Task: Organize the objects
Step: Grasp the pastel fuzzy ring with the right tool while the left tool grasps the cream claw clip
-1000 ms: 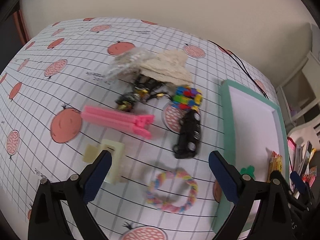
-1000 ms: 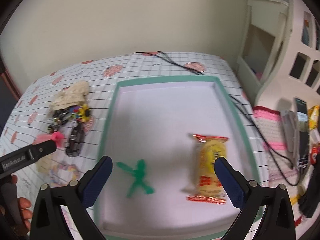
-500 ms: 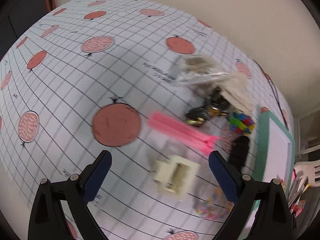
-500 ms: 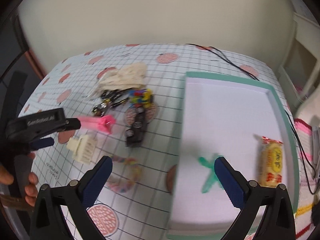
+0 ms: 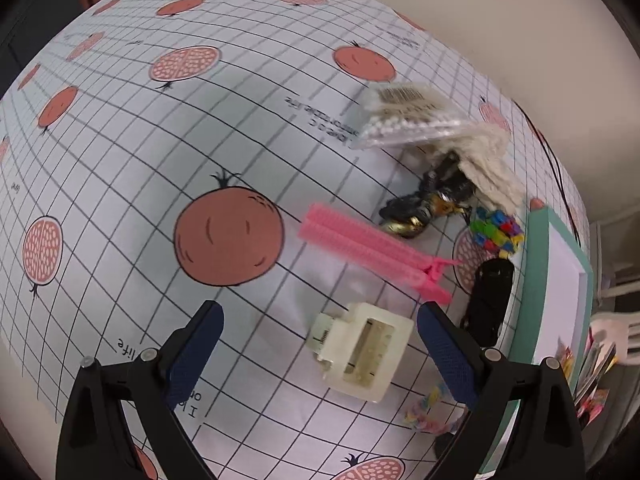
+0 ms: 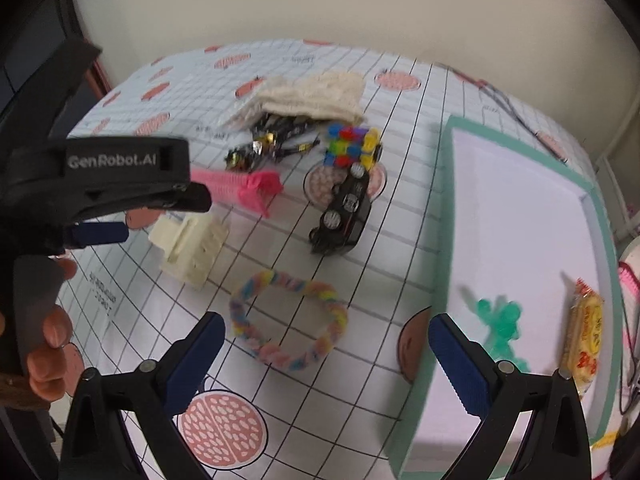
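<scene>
My left gripper [image 5: 318, 344] is open and empty, low over the cloth, with a cream plastic clip [image 5: 362, 354] between its fingertips. A pink comb-like clip [image 5: 372, 246] lies just beyond it. My right gripper [image 6: 326, 354] is open and empty above a pastel braided ring [image 6: 288, 324]. A black toy car [image 6: 344, 210], a colourful block toy [image 6: 350, 146], dark shiny wrapped pieces [image 6: 266, 144] and a cream knitted cloth [image 6: 316, 94] lie further back. The teal-rimmed white tray [image 6: 442, 216] on the right holds a green figure [image 6: 500, 320] and a yellow snack packet [image 6: 584, 332].
The table wears a grid cloth with pomegranate prints [image 5: 230, 236]. A clear bag of cotton swabs [image 5: 404, 118] lies by the knitted cloth. A black cable [image 6: 504, 98] runs behind the tray. The left gripper body and the hand holding it [image 6: 52, 332] fill the left of the right wrist view.
My left gripper has swung left and dropped closer to the cream clip, now between its fingertips. My right gripper has swung left from the tray to above the braided ring.
</scene>
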Demonstrator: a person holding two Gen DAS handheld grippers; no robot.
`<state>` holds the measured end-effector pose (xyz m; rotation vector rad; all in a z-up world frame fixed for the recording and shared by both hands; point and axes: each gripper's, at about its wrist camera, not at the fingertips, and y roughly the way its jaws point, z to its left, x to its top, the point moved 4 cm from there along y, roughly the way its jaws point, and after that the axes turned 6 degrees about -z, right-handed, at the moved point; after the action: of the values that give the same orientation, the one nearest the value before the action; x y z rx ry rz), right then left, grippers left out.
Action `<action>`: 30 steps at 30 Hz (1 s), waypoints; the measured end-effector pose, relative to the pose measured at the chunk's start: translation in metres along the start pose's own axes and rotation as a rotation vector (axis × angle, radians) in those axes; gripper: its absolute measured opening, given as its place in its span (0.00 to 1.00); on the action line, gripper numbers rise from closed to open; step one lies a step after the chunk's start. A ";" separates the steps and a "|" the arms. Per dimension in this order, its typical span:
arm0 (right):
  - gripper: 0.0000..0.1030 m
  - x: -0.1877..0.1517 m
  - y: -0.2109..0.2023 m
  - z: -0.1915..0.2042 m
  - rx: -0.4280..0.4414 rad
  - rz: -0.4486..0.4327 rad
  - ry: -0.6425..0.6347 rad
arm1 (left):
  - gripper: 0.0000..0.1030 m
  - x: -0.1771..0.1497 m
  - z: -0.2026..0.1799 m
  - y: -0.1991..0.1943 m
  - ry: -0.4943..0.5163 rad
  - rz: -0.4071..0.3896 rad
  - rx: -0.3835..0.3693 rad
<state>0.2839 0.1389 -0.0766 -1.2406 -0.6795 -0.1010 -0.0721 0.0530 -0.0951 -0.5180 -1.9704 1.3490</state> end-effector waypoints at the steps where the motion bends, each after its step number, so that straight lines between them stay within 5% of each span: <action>1: 1.00 -0.002 0.004 0.002 -0.001 0.014 -0.007 | 0.95 -0.002 -0.003 0.002 0.006 0.007 -0.002; 9: 0.99 -0.009 0.017 0.015 -0.026 0.062 -0.061 | 0.95 -0.012 -0.019 0.013 0.075 0.035 0.021; 14: 0.87 -0.009 0.019 0.015 -0.033 0.073 -0.063 | 0.92 -0.011 -0.024 0.015 0.102 0.035 0.027; 25: 0.54 -0.008 0.016 0.013 -0.022 0.083 -0.062 | 0.50 -0.017 -0.033 0.017 0.132 0.030 0.031; 30: 0.45 -0.008 0.014 0.010 -0.021 0.083 -0.058 | 0.48 -0.017 -0.027 0.013 0.141 0.017 0.036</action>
<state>0.2798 0.1502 -0.0908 -1.2937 -0.6776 -0.0036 -0.0416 0.0647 -0.1060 -0.5974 -1.8284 1.3186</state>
